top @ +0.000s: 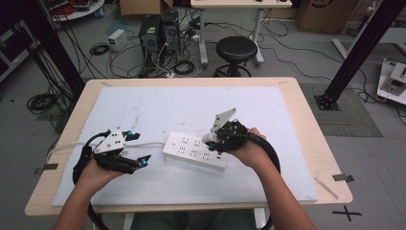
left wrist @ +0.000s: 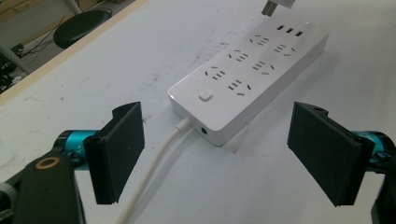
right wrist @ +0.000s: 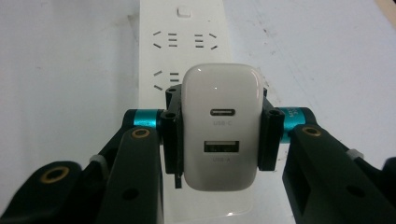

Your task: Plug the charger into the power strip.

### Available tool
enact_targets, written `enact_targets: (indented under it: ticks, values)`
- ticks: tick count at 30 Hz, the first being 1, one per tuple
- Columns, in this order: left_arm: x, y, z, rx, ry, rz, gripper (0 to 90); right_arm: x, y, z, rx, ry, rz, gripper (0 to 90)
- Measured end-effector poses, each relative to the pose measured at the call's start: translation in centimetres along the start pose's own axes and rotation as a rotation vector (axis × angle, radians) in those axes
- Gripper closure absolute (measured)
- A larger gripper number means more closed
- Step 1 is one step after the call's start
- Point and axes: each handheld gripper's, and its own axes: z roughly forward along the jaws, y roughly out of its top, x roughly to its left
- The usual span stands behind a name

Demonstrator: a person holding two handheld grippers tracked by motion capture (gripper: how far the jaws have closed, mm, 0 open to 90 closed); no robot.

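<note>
White matting [top: 143,187] covers the wooden table, and on it lies a white power strip [top: 195,151], its long axis running slantwise from the cord end by the left gripper [top: 135,148] toward the right gripper [top: 210,139]. The right gripper's jaws are clamped on a white USB charger [right wrist: 220,126], held just above the strip's far end with its prongs pointing down at the sockets. The left gripper's jaws stand wide and empty just off the strip's cord end, nearer its switch button [left wrist: 204,96].
</note>
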Motion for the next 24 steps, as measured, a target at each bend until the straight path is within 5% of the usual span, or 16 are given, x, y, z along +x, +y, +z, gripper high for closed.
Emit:
enact_targets:
  ticks: [11,24]
  values:
    - [0.4,-0.7,-1.1,0.005,0.022,-0.012,18.7,-2.3,2.0,0.7,0.172,0.07,-0.041,63.1]
    - [0.7,-1.5,-1.9,0.011,0.038,-0.022,18.8,-3.4,3.6,2.2,0.302,0.15,-0.079,63.1]
